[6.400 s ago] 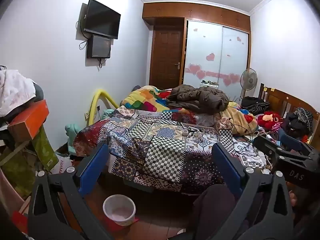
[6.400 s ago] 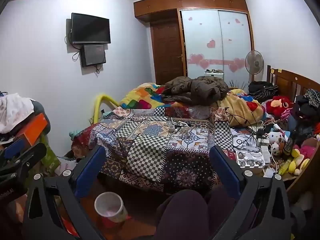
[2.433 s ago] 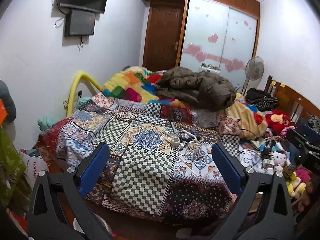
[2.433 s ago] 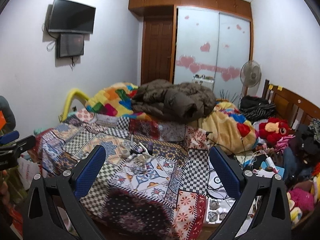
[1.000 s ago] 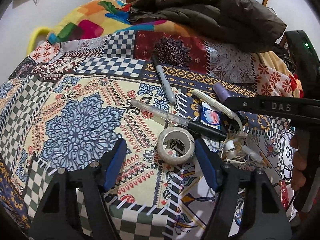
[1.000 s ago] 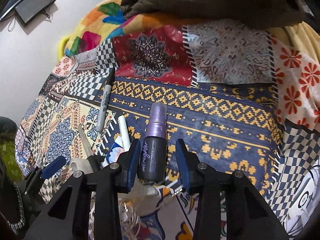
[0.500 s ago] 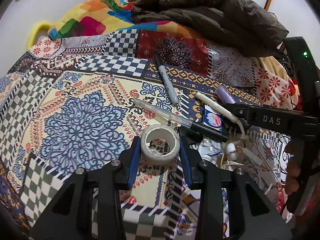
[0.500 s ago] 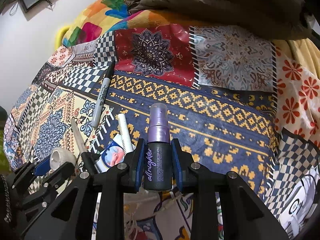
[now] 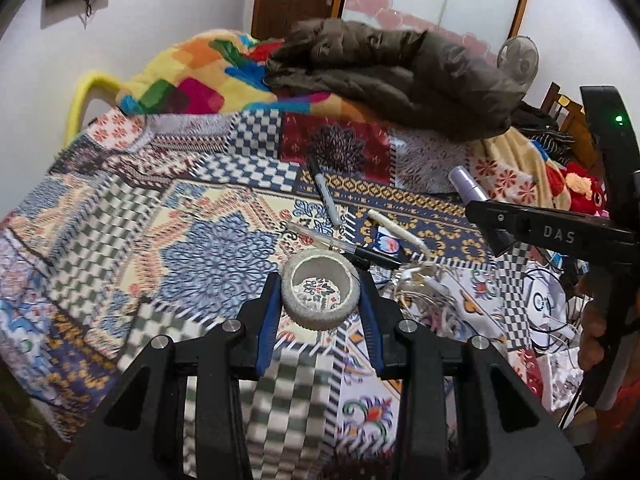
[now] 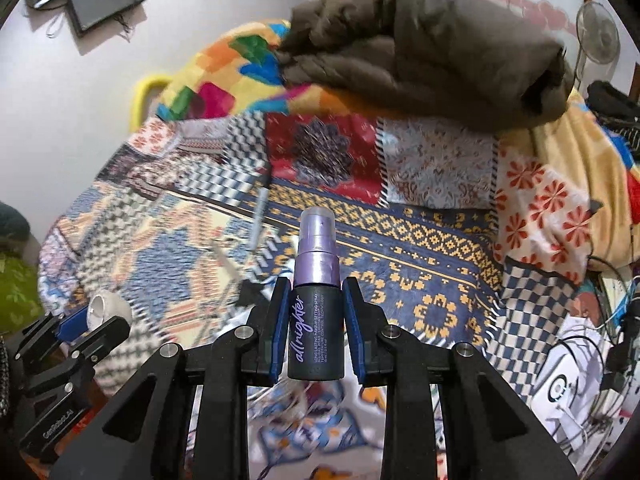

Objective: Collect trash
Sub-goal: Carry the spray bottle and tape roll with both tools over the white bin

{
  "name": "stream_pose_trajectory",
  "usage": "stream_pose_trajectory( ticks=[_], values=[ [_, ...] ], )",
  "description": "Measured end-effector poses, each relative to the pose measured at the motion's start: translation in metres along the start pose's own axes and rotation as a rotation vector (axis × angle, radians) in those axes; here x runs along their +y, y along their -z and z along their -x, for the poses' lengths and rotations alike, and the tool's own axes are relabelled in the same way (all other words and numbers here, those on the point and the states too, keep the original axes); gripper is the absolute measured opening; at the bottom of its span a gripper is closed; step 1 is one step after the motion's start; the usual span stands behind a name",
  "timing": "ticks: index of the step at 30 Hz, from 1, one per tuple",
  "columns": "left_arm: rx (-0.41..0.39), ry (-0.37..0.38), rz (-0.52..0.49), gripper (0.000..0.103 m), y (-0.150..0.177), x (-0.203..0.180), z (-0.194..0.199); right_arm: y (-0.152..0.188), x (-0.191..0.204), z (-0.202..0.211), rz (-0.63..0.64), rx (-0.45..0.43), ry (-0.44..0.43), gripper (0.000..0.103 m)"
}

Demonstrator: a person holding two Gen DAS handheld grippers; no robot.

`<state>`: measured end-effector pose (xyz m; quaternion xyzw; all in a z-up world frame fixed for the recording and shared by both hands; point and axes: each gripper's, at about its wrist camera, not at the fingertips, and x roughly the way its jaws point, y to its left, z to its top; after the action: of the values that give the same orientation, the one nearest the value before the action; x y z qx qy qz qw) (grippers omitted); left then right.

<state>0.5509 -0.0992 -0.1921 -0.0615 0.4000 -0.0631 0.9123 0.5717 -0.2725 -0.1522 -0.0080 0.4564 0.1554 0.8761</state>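
Pinching a tape roll (image 9: 320, 296) between its blue pads, the left gripper (image 9: 320, 308) holds it above the patchwork quilt (image 9: 160, 216), while to its right the right gripper (image 10: 316, 328) clamps an upright dark spray bottle (image 10: 316, 320), markers (image 9: 326, 196) lying just beyond them and a brown jacket (image 9: 400, 76) farther off.

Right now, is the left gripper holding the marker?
No, the left gripper is shut on the tape roll, while the marker lies on the quilt beyond it.
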Motion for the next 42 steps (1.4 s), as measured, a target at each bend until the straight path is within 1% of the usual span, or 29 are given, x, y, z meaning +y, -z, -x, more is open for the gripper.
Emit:
stream_pose_trajectory(
  ticks=[7,11,16,22,28,34,38,42],
  values=[
    [-0.068,-0.027,-0.002,0.037,0.004,0.006,0.082,0.012,0.044,0.069,0.059,-0.079,-0.031,0.024],
    [-0.108,-0.052,-0.002,0.037,0.011,0.011,0.131,0.024,0.07,0.104,0.088,-0.112,-0.06,0.024],
    [-0.143,-0.079,0.017,0.037,0.027,0.024,0.188,0.043,0.106,0.144,0.124,-0.148,-0.1,0.024],
    [-0.178,-0.121,0.05,0.037,0.059,0.047,0.251,0.069,0.148,0.18,0.187,-0.173,-0.141,0.024],
    [-0.19,-0.168,0.081,0.037,0.097,0.07,0.297,0.098,0.192,0.199,0.243,-0.175,-0.19,0.024],
    [-0.194,-0.223,0.118,0.037,0.138,0.098,0.334,0.122,0.234,0.203,0.296,-0.165,-0.243,0.024],
    [-0.182,-0.253,0.148,0.037,0.162,0.119,0.348,0.137,0.261,0.198,0.331,-0.141,-0.282,0.024],
    [-0.16,-0.277,0.197,0.037,0.184,0.145,0.353,0.154,0.288,0.186,0.37,-0.108,-0.316,0.024]
  ],
)
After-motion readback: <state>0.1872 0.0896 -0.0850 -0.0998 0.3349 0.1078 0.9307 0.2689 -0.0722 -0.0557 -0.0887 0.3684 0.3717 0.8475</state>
